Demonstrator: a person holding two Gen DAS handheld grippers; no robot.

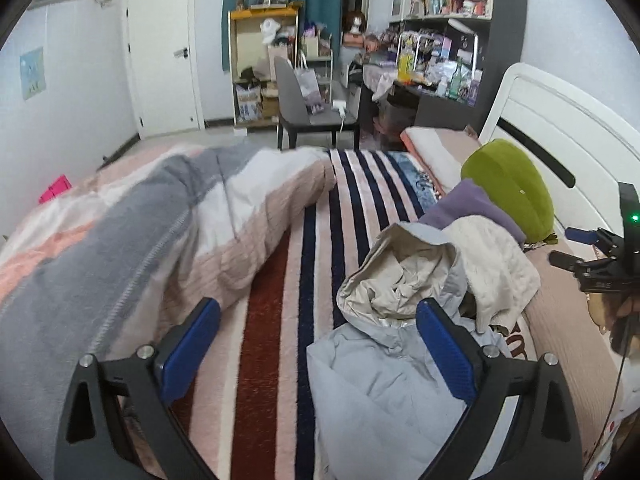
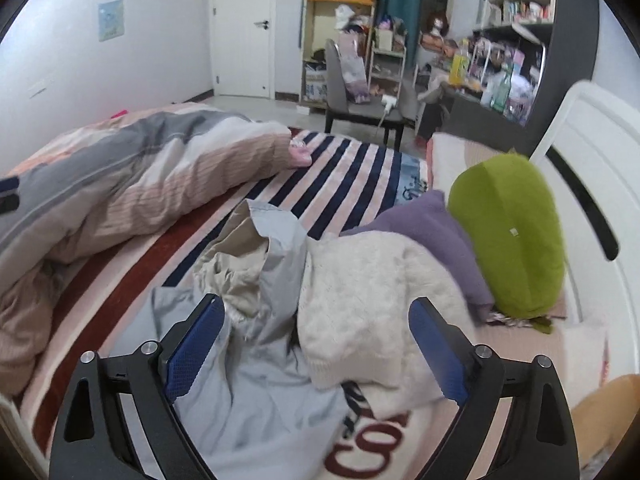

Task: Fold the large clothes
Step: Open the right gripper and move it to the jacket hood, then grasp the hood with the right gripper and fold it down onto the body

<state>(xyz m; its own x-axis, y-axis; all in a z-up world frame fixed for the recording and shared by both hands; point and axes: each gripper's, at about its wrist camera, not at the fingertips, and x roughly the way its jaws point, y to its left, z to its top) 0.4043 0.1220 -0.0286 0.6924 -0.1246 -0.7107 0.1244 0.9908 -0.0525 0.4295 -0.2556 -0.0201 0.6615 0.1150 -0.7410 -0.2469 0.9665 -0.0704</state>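
My left gripper (image 1: 318, 338) hangs with jaws spread wide, gripping nothing, above the striped bed (image 1: 280, 320). My right gripper (image 2: 316, 338) gapes equally, empty, over the crumpled pale-blue jacket (image 2: 256, 384) and cream sweater (image 2: 372, 304) near the headboard (image 2: 592, 160) end.

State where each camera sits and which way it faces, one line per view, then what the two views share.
Left wrist: sits on the left gripper, low over the striped blanket, facing the far chair; its own open blue fingers show, and the right gripper at the right edge.
Right wrist: sits on the right gripper, above the clothes pile, facing the same way; its open fingers frame the cream sweater.
Shared: light blue jacket, green pillow, folded duvet.
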